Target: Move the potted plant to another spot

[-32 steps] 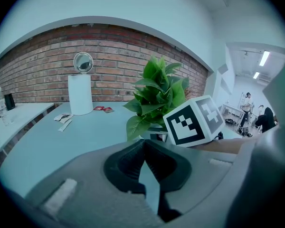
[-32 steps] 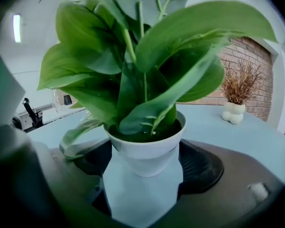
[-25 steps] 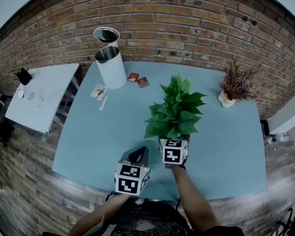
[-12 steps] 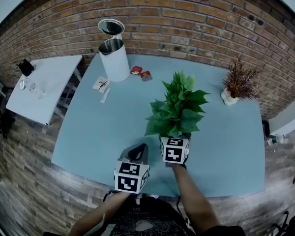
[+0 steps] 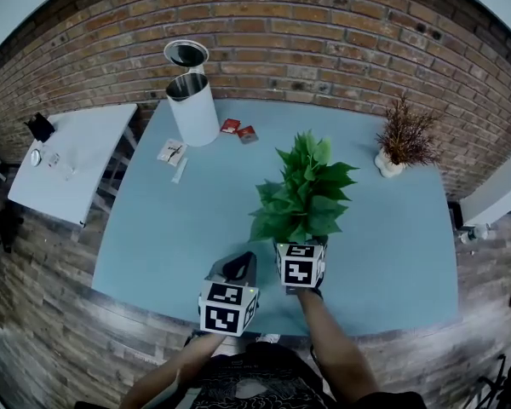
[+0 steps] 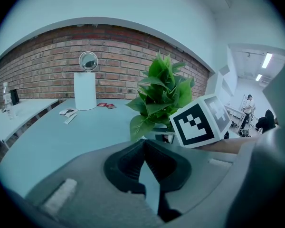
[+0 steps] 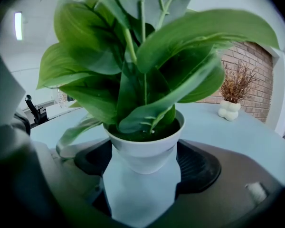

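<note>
Centrally, the potted plant [image 5: 302, 196] is shown on the near half of the blue-green table [image 5: 179, 228], its broad green leaves spread above a small white pot [image 7: 145, 151]. The pot is clamped by the right gripper [image 5: 301, 254]: in the right gripper view the two dark pads [image 7: 199, 167] are pressed against opposite sides of the pot, which is held upright. Whether the pot's base is touching the tabletop cannot be told. The left gripper [image 5: 238, 269] is held just to the left of the plant, near the table's front edge; its jaws are seen drawn together at the tips, with nothing between them. Further out, a white cylindrical bin [image 5: 194, 111] with its round lid [image 5: 186, 55] raised is placed at the far left corner of the table. Two small red packets [image 5: 238, 130] are laid just right of it, and some pale cards [image 5: 172, 155] just in front of it. A dried brown sprig in a white vase [image 5: 400, 143] is set near the far right corner, well apart from the potted plant. The table is backed by a brick wall [image 5: 324, 32], and a white side table [image 5: 72, 164] is seen to the left.
</note>
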Demonstrator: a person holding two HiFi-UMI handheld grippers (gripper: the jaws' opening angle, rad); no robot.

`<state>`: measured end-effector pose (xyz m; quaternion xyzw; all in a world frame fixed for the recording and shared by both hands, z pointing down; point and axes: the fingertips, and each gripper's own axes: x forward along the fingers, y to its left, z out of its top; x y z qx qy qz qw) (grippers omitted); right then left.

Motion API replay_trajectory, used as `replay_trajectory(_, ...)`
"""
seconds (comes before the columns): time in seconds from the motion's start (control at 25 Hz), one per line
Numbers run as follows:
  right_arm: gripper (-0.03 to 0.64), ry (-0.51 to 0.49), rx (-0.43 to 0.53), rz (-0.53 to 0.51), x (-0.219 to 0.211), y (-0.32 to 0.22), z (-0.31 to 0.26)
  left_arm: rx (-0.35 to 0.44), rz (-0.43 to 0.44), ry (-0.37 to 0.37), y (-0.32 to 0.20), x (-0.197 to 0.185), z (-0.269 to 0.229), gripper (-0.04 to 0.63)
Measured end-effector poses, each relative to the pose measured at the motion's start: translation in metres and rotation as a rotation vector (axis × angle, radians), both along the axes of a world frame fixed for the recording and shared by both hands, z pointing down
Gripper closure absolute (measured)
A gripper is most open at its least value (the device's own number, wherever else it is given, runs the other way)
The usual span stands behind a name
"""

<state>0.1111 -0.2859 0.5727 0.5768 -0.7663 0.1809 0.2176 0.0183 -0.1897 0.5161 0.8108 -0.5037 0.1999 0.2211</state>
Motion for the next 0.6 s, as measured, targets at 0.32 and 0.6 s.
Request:
replay_trajectory(0.32, 0.195, 0.014, -0.007, 0.014, 0.005, 0.024, 0.000, 0.004, 0.038, 0.002, 0.012, 0.006, -0.005, 0.598)
replay_trajectory(0.6, 0.196, 0.016, -0.012, 0.029, 0.007, 0.042, 0.001, 0.006, 0.059, 0.007, 0.023, 0.007, -0.008, 0.598)
